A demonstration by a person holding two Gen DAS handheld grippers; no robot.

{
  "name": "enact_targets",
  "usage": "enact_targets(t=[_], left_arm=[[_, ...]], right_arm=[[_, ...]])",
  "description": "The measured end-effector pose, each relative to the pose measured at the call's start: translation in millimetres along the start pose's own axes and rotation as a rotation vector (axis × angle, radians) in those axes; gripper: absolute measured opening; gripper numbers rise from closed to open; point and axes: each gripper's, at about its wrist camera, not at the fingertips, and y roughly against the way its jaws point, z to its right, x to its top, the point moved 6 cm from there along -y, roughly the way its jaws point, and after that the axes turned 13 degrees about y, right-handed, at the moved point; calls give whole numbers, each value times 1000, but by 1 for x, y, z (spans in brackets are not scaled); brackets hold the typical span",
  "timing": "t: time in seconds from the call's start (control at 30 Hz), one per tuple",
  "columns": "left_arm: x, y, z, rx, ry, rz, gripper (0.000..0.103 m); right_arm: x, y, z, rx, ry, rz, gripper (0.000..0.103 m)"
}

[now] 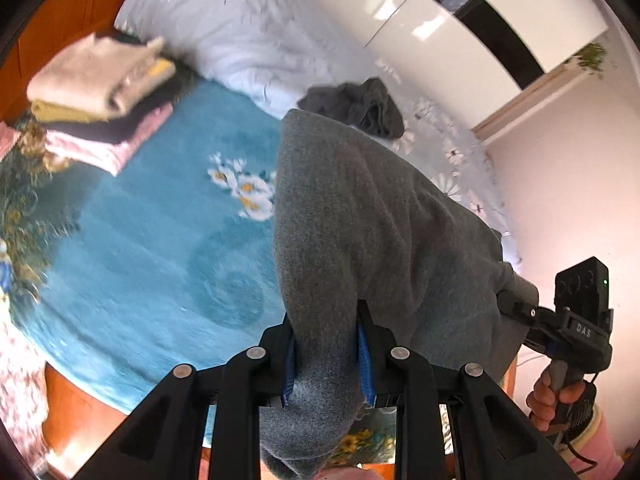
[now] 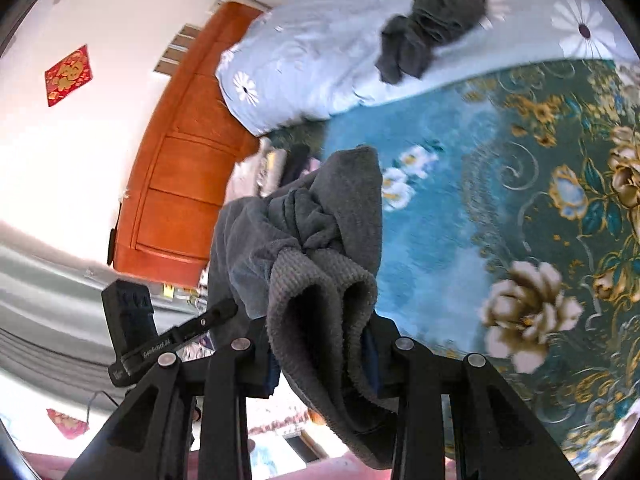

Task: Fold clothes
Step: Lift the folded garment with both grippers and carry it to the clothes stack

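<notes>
A grey knit sweater hangs between both grippers above a bed with a teal floral blanket. My left gripper is shut on one edge of the sweater. My right gripper is shut on its ribbed hem; the right gripper also shows in the left wrist view, at the sweater's far side. A dark grey garment lies crumpled on the pale blue quilt; it also shows in the right wrist view.
A stack of folded clothes sits on the bed near the orange wooden headboard. A white wardrobe and white wall stand behind the quilt.
</notes>
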Motion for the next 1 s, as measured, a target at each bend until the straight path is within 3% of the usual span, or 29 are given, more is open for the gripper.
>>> enact_targets(t=[0.2,0.4,0.6,0.9,1.0], left_arm=[[26,76,-62,-41,-2,69,27],[40,125,-109,-84,50,119,27],[65,131,-135,-96,122,141,27],[137,148,-147,-6,136,244,27],[156,154,-157,5,161,246,27]], right_arm=[[-11,-37,-89,-2,10,62,34],[-14,-78,-152,-16,39,11,34],[17,-107,-184,-26,123,-31,34],[89,-172,-203,93,217,-72,34],[104,-190,-213,119,227,-103,34]])
